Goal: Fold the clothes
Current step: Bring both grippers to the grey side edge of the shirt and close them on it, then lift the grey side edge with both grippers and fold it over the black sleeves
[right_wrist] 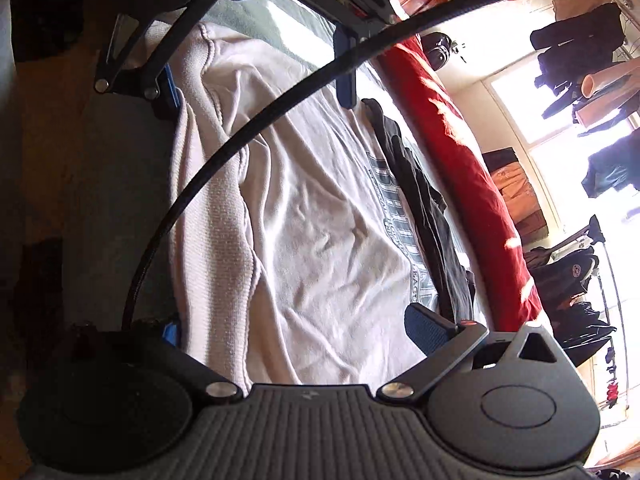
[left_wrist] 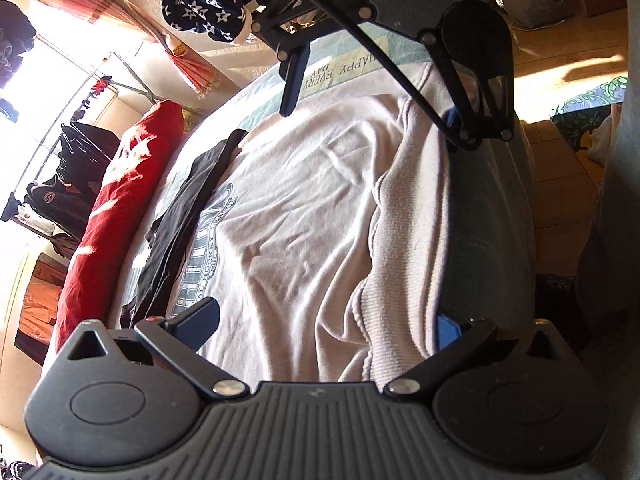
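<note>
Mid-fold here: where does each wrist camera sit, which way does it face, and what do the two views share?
Left wrist: rides the left gripper, jaws open, looking along the white sweatshirt toward the right gripper opposite.
Right wrist: rides the right gripper, jaws open, facing back along the sweatshirt toward the left gripper.
Shared: sweatshirt, black garment, red blanket, bed. Only grippers show.

Pale pink sweatshirt (left_wrist: 320, 208), red pillow (left_wrist: 120, 208)
</note>
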A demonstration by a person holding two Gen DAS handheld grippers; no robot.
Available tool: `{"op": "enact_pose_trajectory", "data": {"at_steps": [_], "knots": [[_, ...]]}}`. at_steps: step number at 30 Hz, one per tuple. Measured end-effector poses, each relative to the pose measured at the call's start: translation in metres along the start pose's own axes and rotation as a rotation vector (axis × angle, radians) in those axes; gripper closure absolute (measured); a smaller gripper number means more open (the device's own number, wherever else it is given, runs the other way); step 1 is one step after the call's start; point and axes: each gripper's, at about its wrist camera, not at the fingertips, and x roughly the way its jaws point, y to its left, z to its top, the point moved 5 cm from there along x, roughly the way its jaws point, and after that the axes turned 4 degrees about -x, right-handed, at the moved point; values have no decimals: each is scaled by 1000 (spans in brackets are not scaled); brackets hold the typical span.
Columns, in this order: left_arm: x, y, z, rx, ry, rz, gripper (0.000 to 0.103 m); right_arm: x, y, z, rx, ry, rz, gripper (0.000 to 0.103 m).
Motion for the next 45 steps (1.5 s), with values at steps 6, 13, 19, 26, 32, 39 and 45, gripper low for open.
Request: {"op": "enact_pose_trajectory", "data": {"at_steps": [6,13,19,26,32,39,45], "knots": [[-4,-2,-16,2,69,13,1,0,-5,-28,23,114,-9,0],[6,-5,-2,20,77,37,1,10,-9,-22,7,110,-35,0],[13,2,1,21,115,51,1,18,-25,-15,25,105,20,0],[9,16,-6,-51,216,-33,32,-2,-63,-11,232,107,314,19],[14,16,-8,-111,250,-107,76,3,-63,-17,205,138,426,56],[14,28,-5,-198,278,-123,79,8,-52,-13,219,136,494,65],[12,20,-10,-155,303,-121,72,9,-54,-14,251,174,522,91]]}}
